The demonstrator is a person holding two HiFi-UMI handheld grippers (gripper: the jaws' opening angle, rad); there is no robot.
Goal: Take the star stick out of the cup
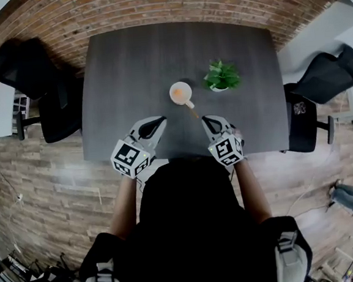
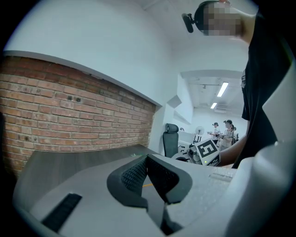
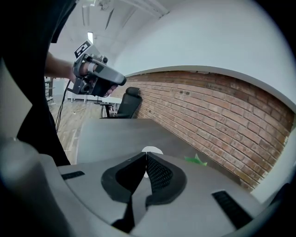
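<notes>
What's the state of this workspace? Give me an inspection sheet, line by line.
Surface: dark grey table.
Job's things: white cup mid-table; stick leaning out of it toward the person; star not made out.
Clutter: small potted plant beside the cup, on its right.
Grippers: left gripper and right gripper both shut, empty, short of the cup.
Cables: thin cable on the floor.
Surroundings: brick wall, office chairs, wooden floor.
</notes>
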